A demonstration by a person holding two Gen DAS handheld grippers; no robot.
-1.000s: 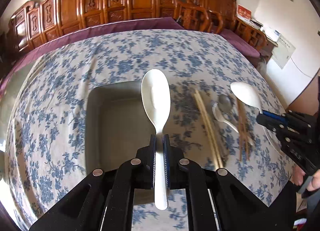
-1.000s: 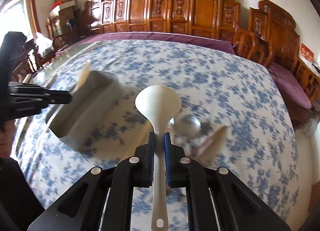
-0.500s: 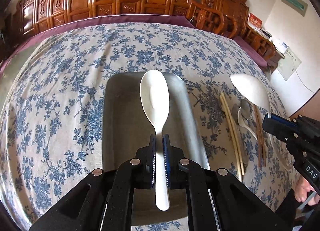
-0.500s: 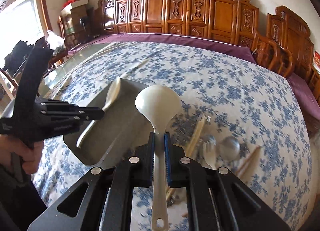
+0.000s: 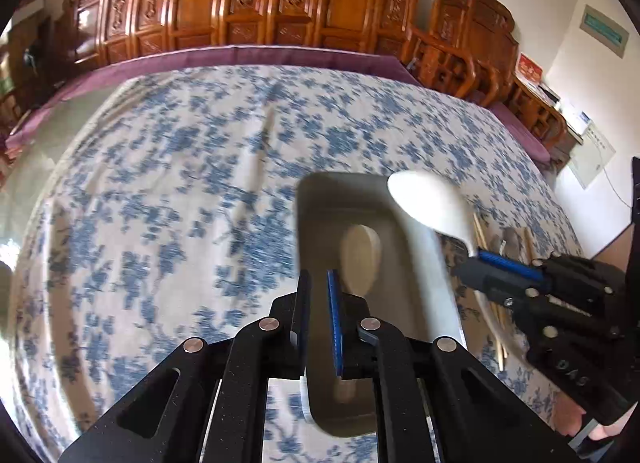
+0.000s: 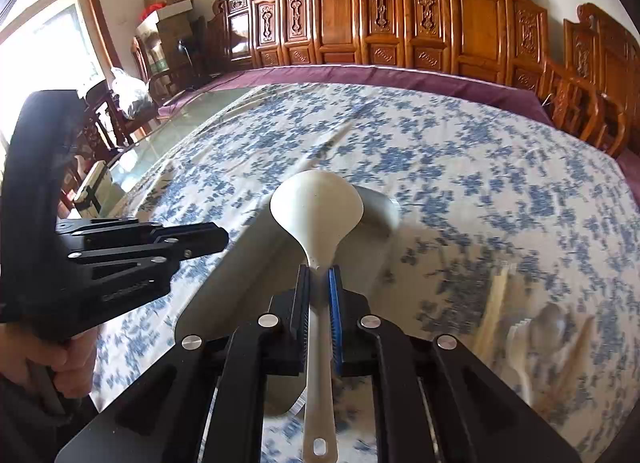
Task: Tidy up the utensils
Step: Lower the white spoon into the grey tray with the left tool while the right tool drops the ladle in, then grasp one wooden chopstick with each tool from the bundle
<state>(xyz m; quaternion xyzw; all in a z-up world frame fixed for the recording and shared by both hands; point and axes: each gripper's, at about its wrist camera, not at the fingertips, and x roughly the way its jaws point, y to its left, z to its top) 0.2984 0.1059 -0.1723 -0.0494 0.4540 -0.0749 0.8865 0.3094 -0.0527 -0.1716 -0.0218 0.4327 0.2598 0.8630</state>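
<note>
A grey rectangular tray (image 5: 306, 223) lies on the blue-flowered tablecloth. A white rice paddle (image 5: 360, 259) rests inside it, blurred, with its handle running behind my left gripper's right finger. My left gripper (image 5: 318, 279) hangs over the tray's left rim, jaws nearly together with nothing between them. In the right wrist view the left gripper (image 6: 222, 237) looks shut and empty. My right gripper (image 6: 320, 275) is shut on the handle of a white ladle (image 6: 316, 211). The ladle's bowl hangs above the tray (image 6: 224, 283). In the left wrist view the ladle (image 5: 428, 203) and the right gripper (image 5: 468, 263) come in from the right.
Chopsticks, a metal spoon and a small white spoon (image 6: 552, 323) lie in a blurred heap on the cloth right of the tray. Carved wooden chairs (image 6: 400, 23) line the table's far side. A person's hand (image 6: 68, 359) grips the left tool.
The rice paddle has left my left gripper and now lies in the tray; that gripper has shifted left. My right gripper has carried the ladle leftward until it is over the tray.
</note>
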